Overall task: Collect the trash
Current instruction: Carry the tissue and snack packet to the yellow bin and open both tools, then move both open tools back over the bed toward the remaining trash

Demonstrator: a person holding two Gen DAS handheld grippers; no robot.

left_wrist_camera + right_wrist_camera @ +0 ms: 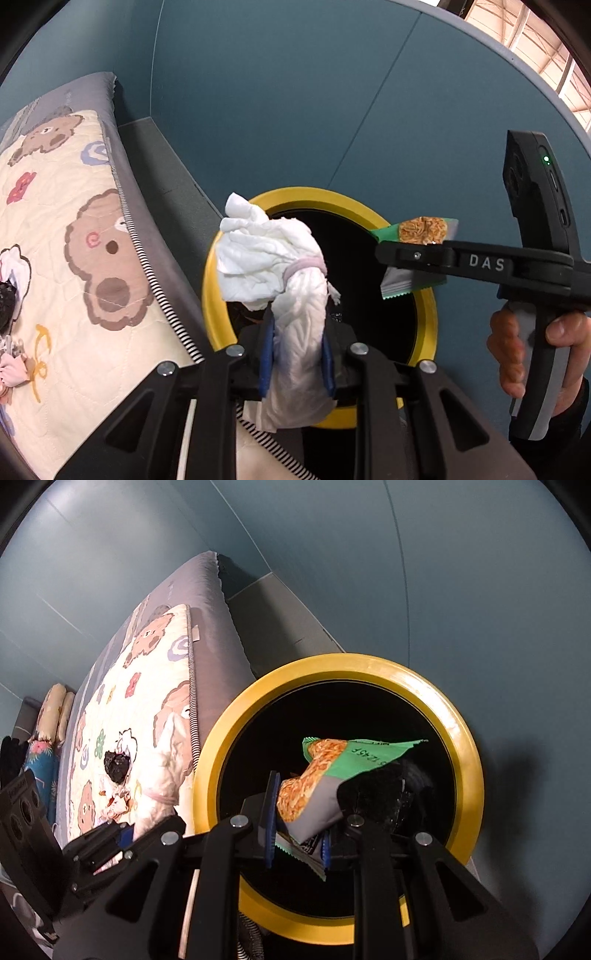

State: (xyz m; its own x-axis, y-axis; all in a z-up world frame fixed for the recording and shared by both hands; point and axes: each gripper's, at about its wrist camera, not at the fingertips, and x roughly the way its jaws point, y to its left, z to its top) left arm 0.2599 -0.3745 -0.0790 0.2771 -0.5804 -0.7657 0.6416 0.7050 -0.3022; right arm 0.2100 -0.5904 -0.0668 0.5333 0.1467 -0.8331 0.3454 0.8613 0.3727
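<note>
A yellow-rimmed bin (214,295) with a black inside stands beside the bed. My left gripper (297,358) is shut on a crumpled white wad (266,254) with a pink band, held over the bin's near edge. My right gripper (391,254) comes in from the right, shut on a green and orange snack wrapper (424,229). In the right wrist view, my right gripper (298,834) holds the wrapper (354,757) above the bin's opening, inside its rim (465,746). My left gripper (118,834) and its white wad (166,768) show at lower left.
A bed with a bear-print quilt (155,686) runs along the bin's left side. On the quilt lie a black lump on white paper (118,764) and small crumpled scraps (118,801). A blue wall (480,590) stands behind the bin. A hand (517,354) grips the right handle.
</note>
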